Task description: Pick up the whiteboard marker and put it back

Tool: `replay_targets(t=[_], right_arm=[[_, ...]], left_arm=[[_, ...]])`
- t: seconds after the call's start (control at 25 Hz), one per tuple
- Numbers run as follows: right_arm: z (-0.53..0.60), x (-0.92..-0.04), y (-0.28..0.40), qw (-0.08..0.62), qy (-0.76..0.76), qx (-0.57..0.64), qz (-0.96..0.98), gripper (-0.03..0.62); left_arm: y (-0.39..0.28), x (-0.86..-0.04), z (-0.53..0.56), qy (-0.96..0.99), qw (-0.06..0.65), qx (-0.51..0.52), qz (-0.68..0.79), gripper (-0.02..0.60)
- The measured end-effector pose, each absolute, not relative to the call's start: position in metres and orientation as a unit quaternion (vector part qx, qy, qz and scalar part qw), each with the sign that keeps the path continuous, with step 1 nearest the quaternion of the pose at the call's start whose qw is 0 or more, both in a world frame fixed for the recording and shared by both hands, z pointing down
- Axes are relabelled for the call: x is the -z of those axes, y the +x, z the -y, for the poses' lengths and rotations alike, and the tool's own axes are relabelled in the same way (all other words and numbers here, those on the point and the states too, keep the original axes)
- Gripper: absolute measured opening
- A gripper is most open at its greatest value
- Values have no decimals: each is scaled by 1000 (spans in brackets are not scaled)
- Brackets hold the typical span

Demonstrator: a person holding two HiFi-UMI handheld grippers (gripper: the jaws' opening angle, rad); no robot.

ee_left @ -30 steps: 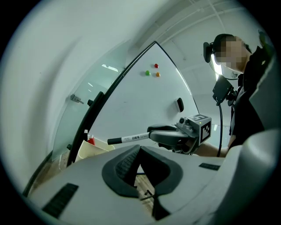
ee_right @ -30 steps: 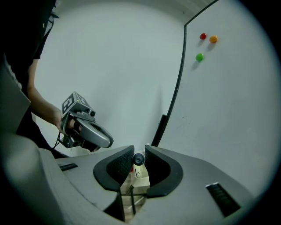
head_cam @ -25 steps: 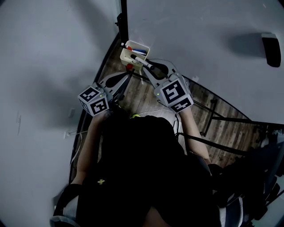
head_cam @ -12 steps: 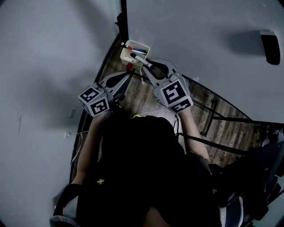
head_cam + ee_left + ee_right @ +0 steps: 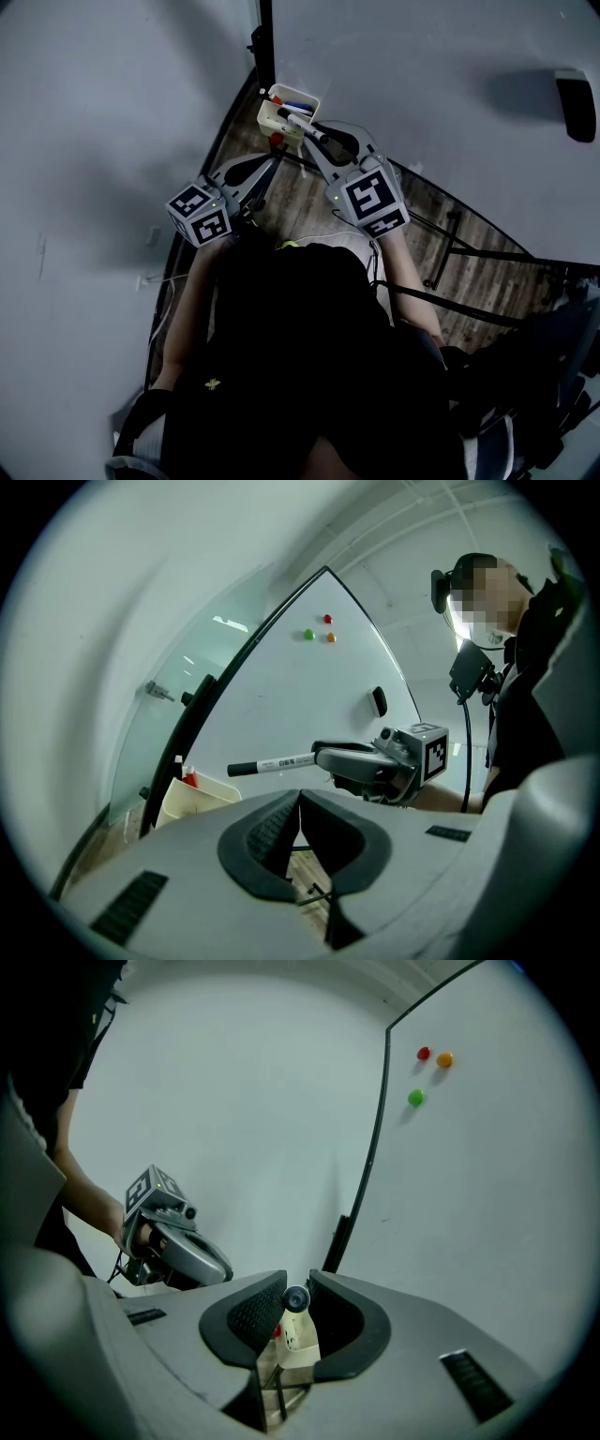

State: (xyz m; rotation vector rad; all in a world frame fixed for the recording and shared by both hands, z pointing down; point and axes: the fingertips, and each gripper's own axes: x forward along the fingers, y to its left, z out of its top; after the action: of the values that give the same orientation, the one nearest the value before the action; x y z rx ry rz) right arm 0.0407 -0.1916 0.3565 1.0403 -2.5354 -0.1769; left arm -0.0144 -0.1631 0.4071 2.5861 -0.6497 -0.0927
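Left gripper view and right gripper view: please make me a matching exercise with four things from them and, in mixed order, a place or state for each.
Things:
1. whiteboard marker
2. left gripper
3. cream pen holder
4. green magnet

Places or states:
A. shut, with nothing between its jaws
B. stuck on the whiteboard
C. held in the right gripper
D. beside the whiteboard's black frame, with pens in it

Pairs: 1-C, 2-A, 3-D, 4-B
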Motion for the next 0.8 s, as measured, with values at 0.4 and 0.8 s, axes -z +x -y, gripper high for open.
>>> replay_targets(t=[0.4, 0.8], right_arm=[[200, -353, 39, 186, 380, 66, 904, 81], [215, -357, 46, 182, 398, 57, 898, 81]], left_arm=[[-21, -411, 165, 940, 240, 34, 241, 14], [-25, -410, 168, 938, 245, 34, 242, 14]])
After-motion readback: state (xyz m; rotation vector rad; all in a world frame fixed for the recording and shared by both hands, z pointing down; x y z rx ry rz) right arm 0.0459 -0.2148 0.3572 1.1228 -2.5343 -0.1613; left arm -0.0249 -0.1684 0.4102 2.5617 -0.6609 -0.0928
